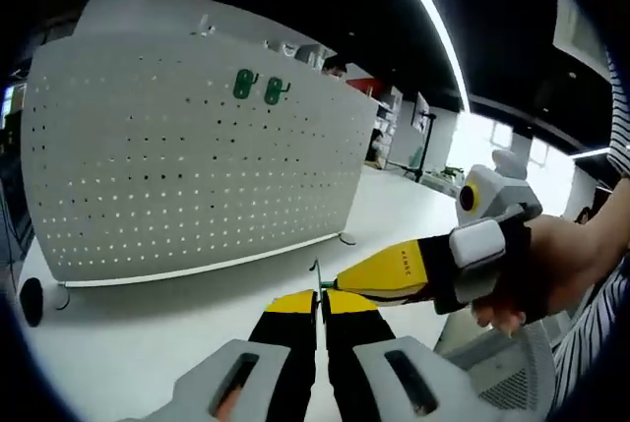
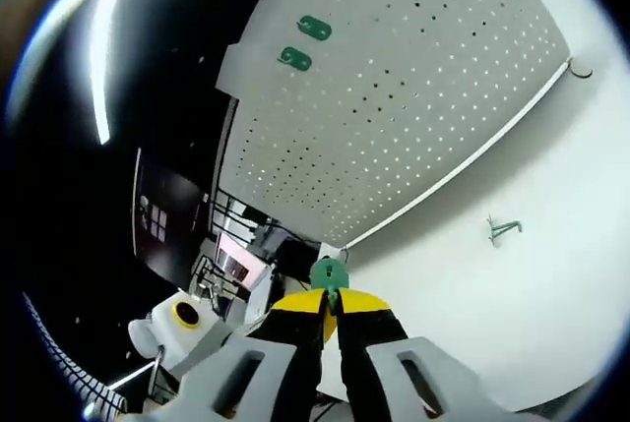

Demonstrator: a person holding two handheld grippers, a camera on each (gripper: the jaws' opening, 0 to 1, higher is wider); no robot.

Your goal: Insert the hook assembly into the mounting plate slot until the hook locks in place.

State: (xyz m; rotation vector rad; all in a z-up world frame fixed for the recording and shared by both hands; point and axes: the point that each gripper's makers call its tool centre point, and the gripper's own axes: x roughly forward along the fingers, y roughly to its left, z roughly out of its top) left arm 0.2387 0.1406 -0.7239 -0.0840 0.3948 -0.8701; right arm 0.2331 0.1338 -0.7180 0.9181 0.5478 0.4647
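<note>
1. White pegboard plate (image 1: 187, 161) stands upright on white bench (image 1: 148, 343), on small feet; seen also in right gripper view (image 2: 413, 97).
2. Two green hooks already sit side by side in plate's upper rows (image 1: 259, 88), (image 2: 303, 43).
3. Left tool (image 1: 320, 304): yellow-tipped jaws together, w/ a thin green hook piece (image 1: 317, 274) poking up from betw. the tips. Clamped on it, as far as pics show.
4. Right tool (image 2: 330, 309): jaws closed on a green hook (image 2: 329, 274), its rounded head sticking out above the tips.
5. In left gripper view the right tool (image 1: 340, 287) comes in from the right, held by a person's hand (image 1: 551, 265); its yellow tip is just beside left tool's tips, near the green piece.
6. One more green hook (image 2: 504, 229) lies loose on bench in right gripper view, near plate's bottom edge, well apart from both tools.
7. Both held hooks are in front of plate, apart from it.
</note>
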